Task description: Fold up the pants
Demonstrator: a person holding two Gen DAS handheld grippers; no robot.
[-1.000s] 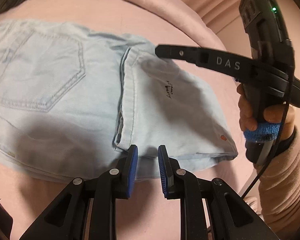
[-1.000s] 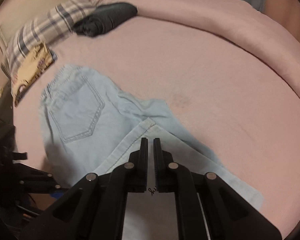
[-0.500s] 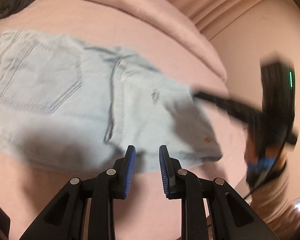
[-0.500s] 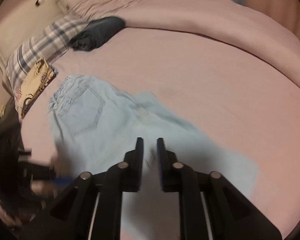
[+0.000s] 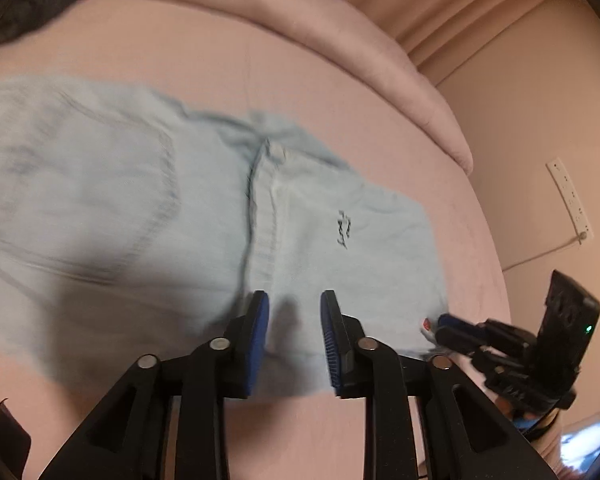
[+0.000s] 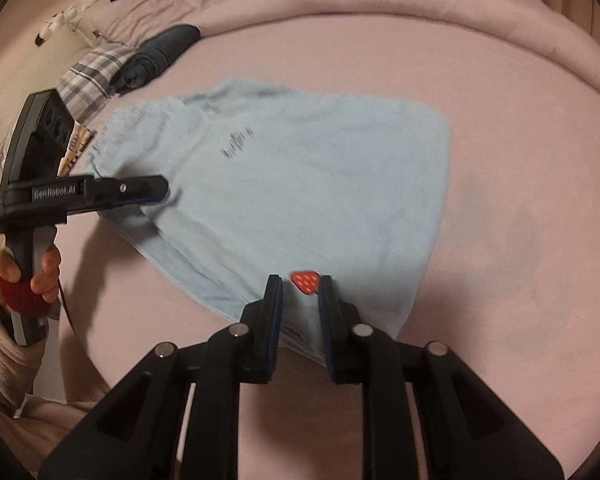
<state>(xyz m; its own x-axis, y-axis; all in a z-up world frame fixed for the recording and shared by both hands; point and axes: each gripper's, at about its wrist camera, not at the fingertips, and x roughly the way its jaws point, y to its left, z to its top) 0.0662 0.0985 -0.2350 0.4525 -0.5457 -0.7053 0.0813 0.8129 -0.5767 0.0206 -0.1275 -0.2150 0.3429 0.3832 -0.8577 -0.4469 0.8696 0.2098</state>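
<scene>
As your jaws opened, both hand-held grippers (image 5: 294, 338) (image 6: 300, 324) held nothing, astride the pants' (image 6: 300, 184) near edge, long axis running left-right

The pants (image 6: 308, 184) are light blue with a small red patch (image 6: 306, 282) dotted white. The bed (image 6: 520, 240) is pink. A pillow (image 6: 94, 74) has grey and white checks. The black tongs have blue pads (image 5: 260, 340).
</scene>
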